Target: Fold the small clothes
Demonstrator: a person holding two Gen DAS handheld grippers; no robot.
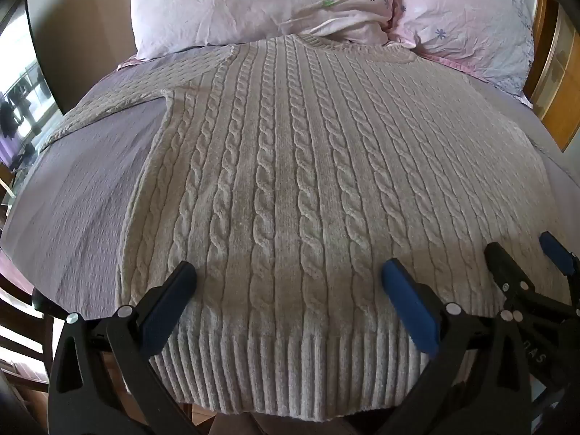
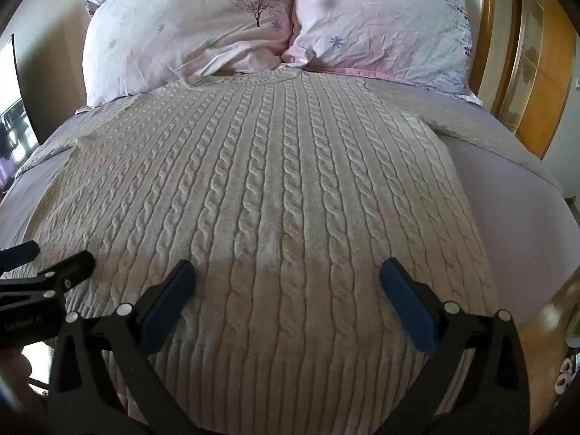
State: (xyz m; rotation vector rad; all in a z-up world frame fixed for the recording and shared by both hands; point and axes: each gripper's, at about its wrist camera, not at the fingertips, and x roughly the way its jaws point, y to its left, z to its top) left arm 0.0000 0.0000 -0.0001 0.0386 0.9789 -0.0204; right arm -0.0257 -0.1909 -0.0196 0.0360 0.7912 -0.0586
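Below, my left tongs point(image 1: 288, 272) and right tongs point(image 2: 288, 272) hover side by side, both spread wide with nothing between them, over the ribbed hem of the beige cable-knit sweater point(image 1: 290, 166), which lies flat on the lilac bed sheet point(image 1: 83, 217), collar touching two floral pillows point(image 2: 188, 36).

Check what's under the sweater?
The sweater lies flat on a lilac bedsheet, visible around it. Its neckline reaches the pillows. Anything directly beneath is covered.
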